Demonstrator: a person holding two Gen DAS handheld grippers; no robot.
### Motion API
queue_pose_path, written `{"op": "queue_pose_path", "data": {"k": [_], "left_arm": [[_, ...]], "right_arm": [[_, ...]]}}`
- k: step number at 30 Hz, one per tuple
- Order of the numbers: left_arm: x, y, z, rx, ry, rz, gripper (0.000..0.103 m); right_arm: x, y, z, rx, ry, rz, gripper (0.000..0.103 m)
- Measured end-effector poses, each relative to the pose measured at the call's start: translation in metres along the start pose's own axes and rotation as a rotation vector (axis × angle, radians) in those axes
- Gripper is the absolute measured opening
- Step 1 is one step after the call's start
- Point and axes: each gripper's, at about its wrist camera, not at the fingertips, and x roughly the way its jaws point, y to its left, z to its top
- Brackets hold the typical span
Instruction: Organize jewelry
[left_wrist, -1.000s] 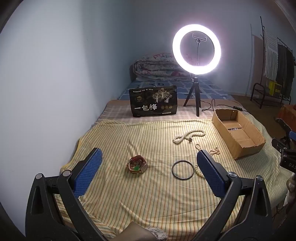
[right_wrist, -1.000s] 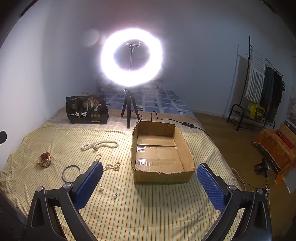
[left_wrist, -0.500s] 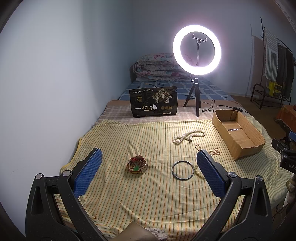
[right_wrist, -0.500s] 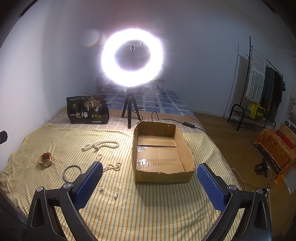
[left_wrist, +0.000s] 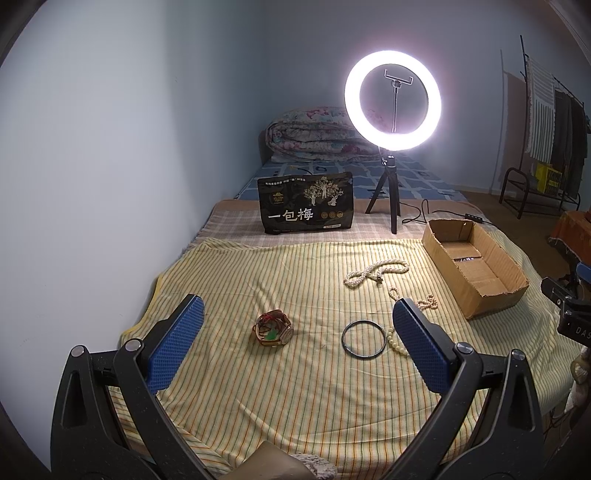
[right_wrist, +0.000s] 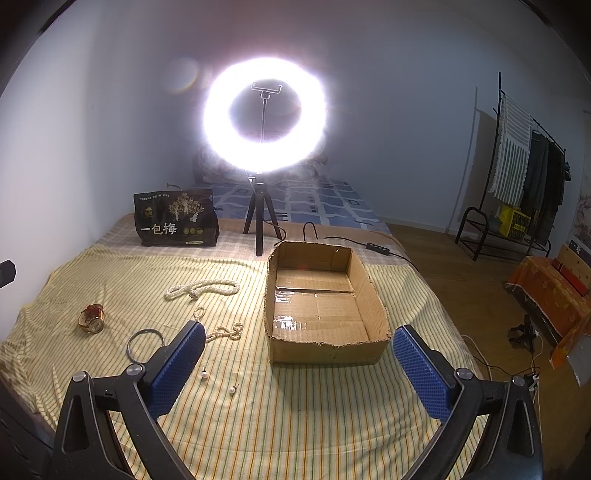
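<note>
**Both grippers wide open, jewelry spread on striped cloth**

Left gripper (left_wrist: 293, 323): blue pads spread wide, nothing held, hovering over the cloth (left_wrist: 295, 387). Between its fingers lie 1 watch (left_wrist: 273, 328), coiled on its side, and 1 dark bangle (left_wrist: 364, 339) lying flat. Right gripper (right_wrist: 295, 349): pads equally far apart, empty, facing the cardboard box (right_wrist: 325, 350). Box is open-topped, long axis running away from the cam. Left of the box: 1 white bead necklace (right_wrist: 203, 288) stretched left-right, 1 smaller bead strand (right_wrist: 225, 331), 2 pearl earrings (right_wrist: 232, 390). Behind: 1 ring light (right_wrist: 264, 114), 1 black bag (right_wrist: 176, 218). Vs 1 s ago: nothing moved, both grippers unchanged.
</note>
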Motion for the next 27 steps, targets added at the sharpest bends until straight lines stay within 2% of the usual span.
{"op": "queue_pose_path", "data": {"k": [27], "left_arm": [[-0.0002, 0.0004, -0.0009, -0.003, -0.001, -0.001, 0.103]], "right_arm": [[0.0017, 0.0022, -0.0014, 0.001, 0.002, 0.004, 0.103]]}}
